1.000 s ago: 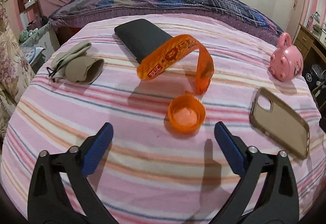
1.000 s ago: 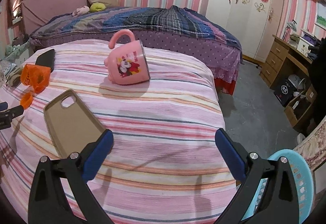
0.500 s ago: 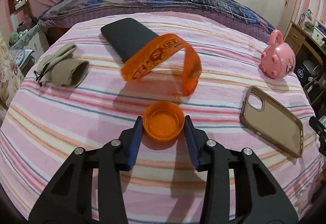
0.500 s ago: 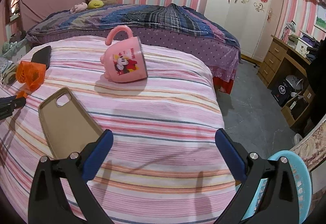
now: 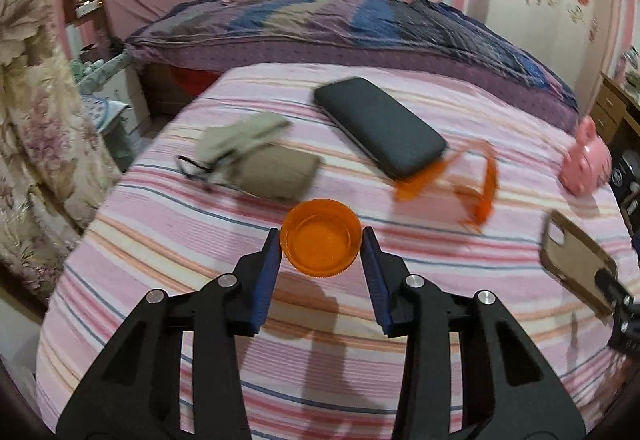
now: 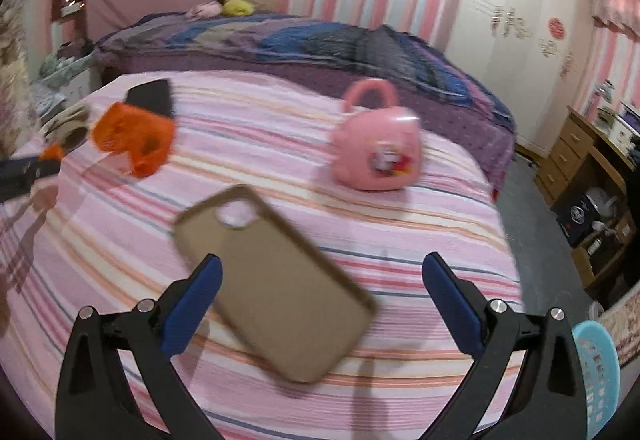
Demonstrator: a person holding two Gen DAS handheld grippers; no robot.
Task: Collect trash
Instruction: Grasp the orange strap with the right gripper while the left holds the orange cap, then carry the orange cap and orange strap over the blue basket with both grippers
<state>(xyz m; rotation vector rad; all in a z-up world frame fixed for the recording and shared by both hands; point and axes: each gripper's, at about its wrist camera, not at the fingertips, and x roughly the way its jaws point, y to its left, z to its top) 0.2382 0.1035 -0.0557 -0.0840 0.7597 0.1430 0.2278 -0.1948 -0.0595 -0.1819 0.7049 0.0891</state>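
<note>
My left gripper (image 5: 320, 246) is shut on an orange plastic cap (image 5: 320, 242) and holds it lifted above the striped cloth, its shadow falling below. An orange plastic wrapper (image 5: 472, 181) lies to the right, against the black phone (image 5: 380, 125); the right wrist view shows the wrapper (image 6: 134, 133) at the left. My right gripper (image 6: 320, 296) is open, hanging above the tan phone case (image 6: 276, 296), which lies between and below its blue pads without touching them. The left gripper's tip with the cap (image 6: 52, 152) shows at the far left of the right wrist view.
A pink mug (image 6: 376, 149) lies on its side at the right. A beige pouch (image 5: 256, 155) sits at the left. The striped table (image 5: 200, 260) drops off on both sides. A light blue basket (image 6: 596, 372) stands on the floor at the right; a bed lies behind.
My left gripper closed on the orange cap, then lifted it and swung left. My right gripper moved left over the phone case, staying open.
</note>
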